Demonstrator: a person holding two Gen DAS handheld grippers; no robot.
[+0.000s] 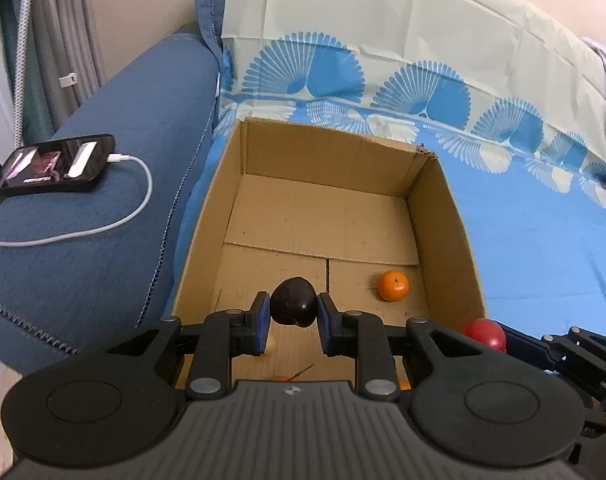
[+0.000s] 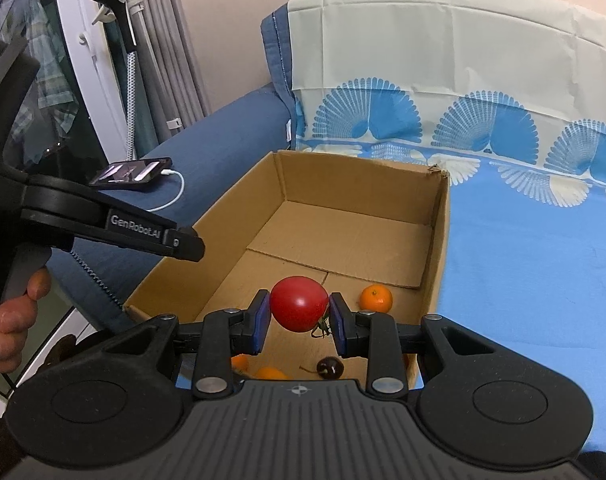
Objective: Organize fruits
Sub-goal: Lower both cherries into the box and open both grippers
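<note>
A blue sofa (image 1: 103,216) with a fan-print sheet (image 1: 543,240) over its seat carries an open cardboard box (image 1: 443,216), and everything now turns on that box sitting directly below and ahead of both grippers. On the left armrest, well apart from the work, a phone (image 1: 57,164) lies plugged into a white cable (image 1: 139,184). The left gripper (image 1: 293,308) hangs over the near left part of the box, its jaws pinching a dark plum (image 1: 293,307) squarely between the blue pads (image 1: 261,320), the fruit standing slightly taller than wide and clear of the box floor. The right gripper (image 2: 299,310) hangs over the near middle of the box, just to the right of the left one, its jaws clamped on a red tomato (image 2: 299,308) whose green stalk points down and to the right, near the right pad. Both fruits are held, centred between the pads, so I judge neither needs a further reach: the move to come looks like a lowering and a release, straight down into the box. Already lying on the box floor are a mandarin (image 2: 376,299) toward the right wall, a cherry (image 2: 329,367) with its stem near the front edge, and some orange pieces (image 2: 269,373) at the near left, half hidden by the right gripper body. The mandarin lies just right of and beyond the tomato, the cherry almost under it, so a drop there could strike the cherry, I think; the floor beneath the plum appears free.
</note>
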